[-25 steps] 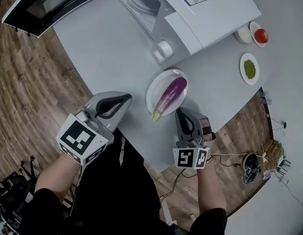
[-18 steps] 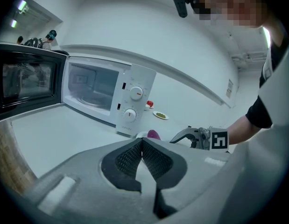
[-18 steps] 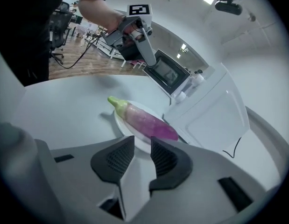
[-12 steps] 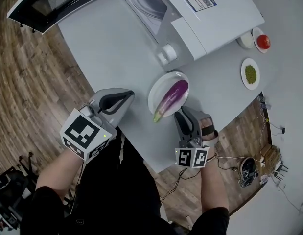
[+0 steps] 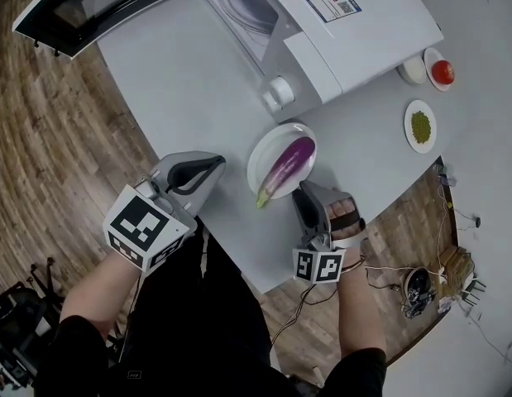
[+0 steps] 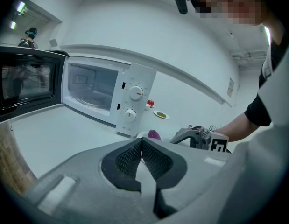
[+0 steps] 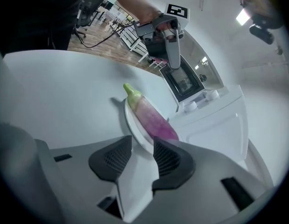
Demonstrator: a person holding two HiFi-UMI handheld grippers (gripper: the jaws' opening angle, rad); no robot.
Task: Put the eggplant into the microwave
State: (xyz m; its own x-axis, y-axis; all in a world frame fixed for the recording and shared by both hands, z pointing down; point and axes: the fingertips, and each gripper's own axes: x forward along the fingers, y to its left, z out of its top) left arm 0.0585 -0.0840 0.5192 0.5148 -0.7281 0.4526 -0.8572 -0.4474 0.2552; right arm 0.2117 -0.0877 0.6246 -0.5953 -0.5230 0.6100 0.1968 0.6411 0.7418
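A purple eggplant (image 5: 286, 165) with a green stem lies on a white plate (image 5: 267, 145) on the grey table, just in front of the white microwave (image 5: 355, 19), whose door (image 5: 90, 7) stands wide open. My right gripper (image 5: 303, 195) sits just short of the plate's near edge; its jaws are opening and nothing is between them. In the right gripper view the eggplant (image 7: 151, 118) and plate (image 7: 130, 127) lie right beyond the fingertips (image 7: 142, 146). My left gripper (image 5: 211, 169) is shut and empty, left of the plate. Its view shows the microwave cavity (image 6: 90, 90).
A small dish of green bits (image 5: 420, 126), a dish with a tomato (image 5: 441, 72) and a small white bowl (image 5: 413, 67) stand at the right by the microwave. The table's curved edge (image 5: 264, 275) runs close to both hands, with wooden floor beyond.
The right gripper has rolled about its own axis beside the plate and its marker cube has turned. The left gripper and the eggplant have stayed put.
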